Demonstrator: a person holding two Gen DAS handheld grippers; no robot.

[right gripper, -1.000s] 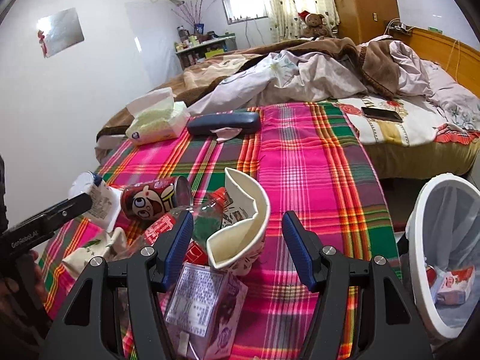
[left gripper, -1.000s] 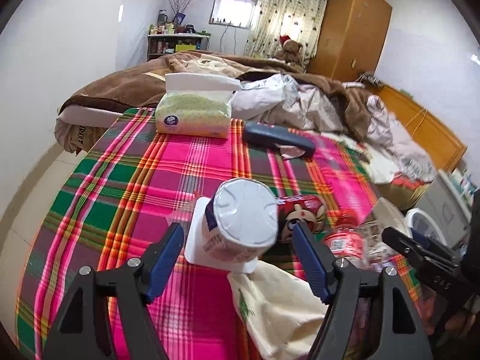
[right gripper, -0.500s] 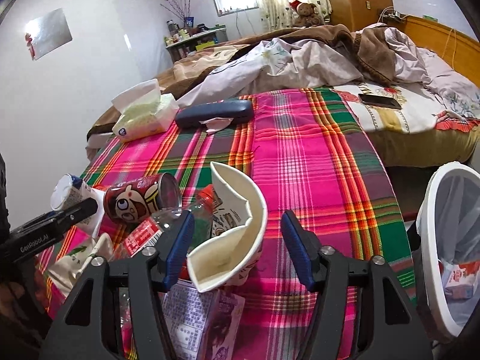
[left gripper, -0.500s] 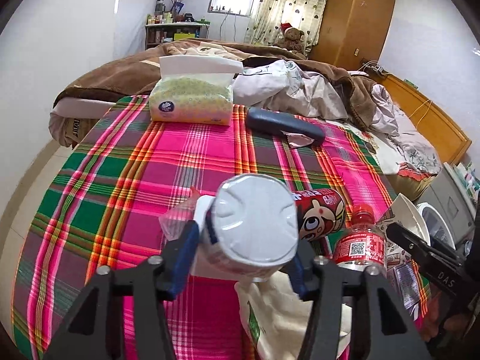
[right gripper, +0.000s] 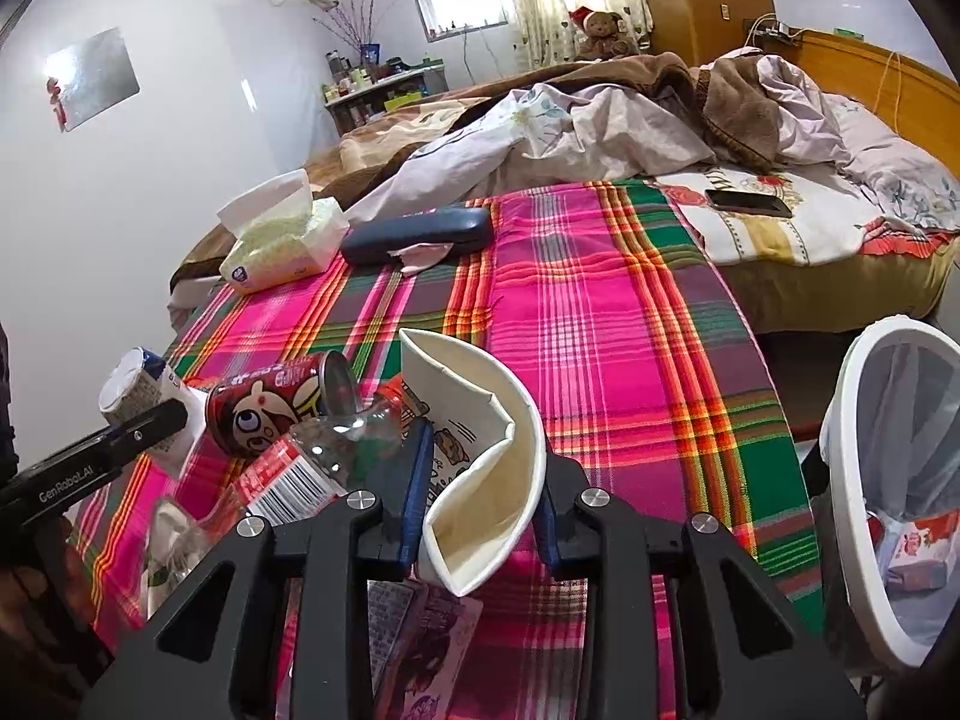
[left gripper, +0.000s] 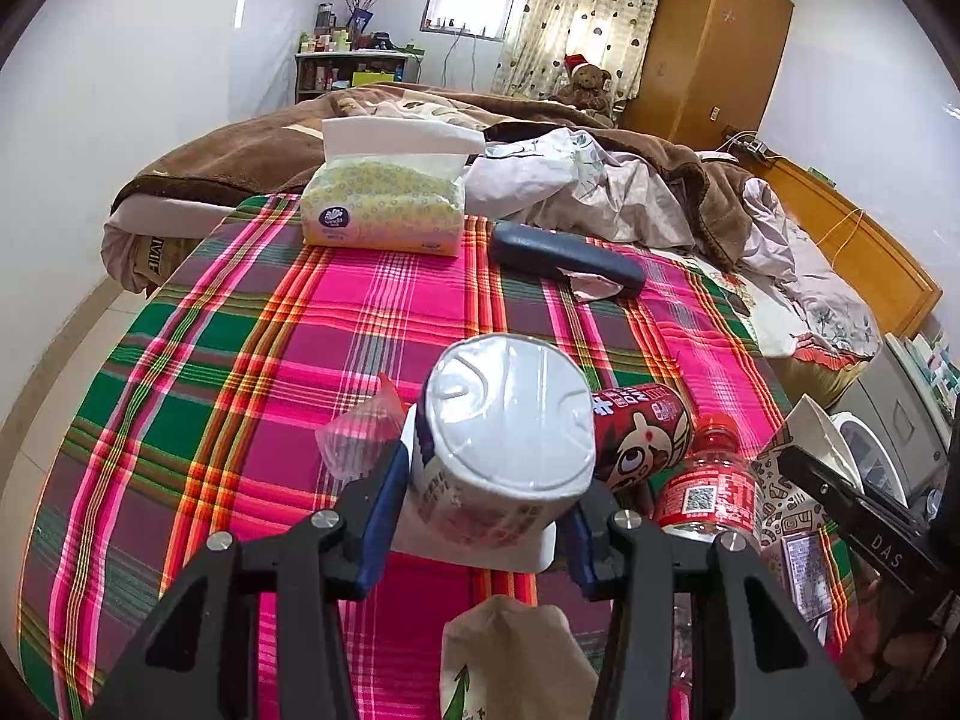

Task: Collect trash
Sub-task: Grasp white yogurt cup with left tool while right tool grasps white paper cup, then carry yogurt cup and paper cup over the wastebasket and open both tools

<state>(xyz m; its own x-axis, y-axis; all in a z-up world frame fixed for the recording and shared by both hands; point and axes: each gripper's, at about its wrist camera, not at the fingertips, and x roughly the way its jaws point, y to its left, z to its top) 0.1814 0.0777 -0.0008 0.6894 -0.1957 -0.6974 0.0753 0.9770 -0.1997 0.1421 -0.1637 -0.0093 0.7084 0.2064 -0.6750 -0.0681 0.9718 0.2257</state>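
Observation:
My left gripper [left gripper: 480, 516] is shut on a white foil-lidded cup [left gripper: 504, 438] on the plaid tablecloth [left gripper: 252, 372]. My right gripper [right gripper: 480, 498] is shut on a crushed white paper cup [right gripper: 480, 468]. A red cartoon can [left gripper: 639, 435] lies on its side beside the white cup, also in the right wrist view [right gripper: 270, 408]. A red-labelled plastic bottle [left gripper: 708, 492] lies next to it. A white trash bin [right gripper: 888, 480] with a liner stands at the table's right edge, trash inside.
A tissue pack [left gripper: 384, 204] and a dark blue case [left gripper: 564, 258] lie at the far end of the table. A beige cloth bag [left gripper: 510, 654] and printed wrappers [right gripper: 420, 642] lie near the grippers. A phone [right gripper: 747, 202] lies on the bed behind.
Both grippers have closed: the left one on the white foil-lidded cup, the right one on the crushed paper cup. Both moved forward a little.

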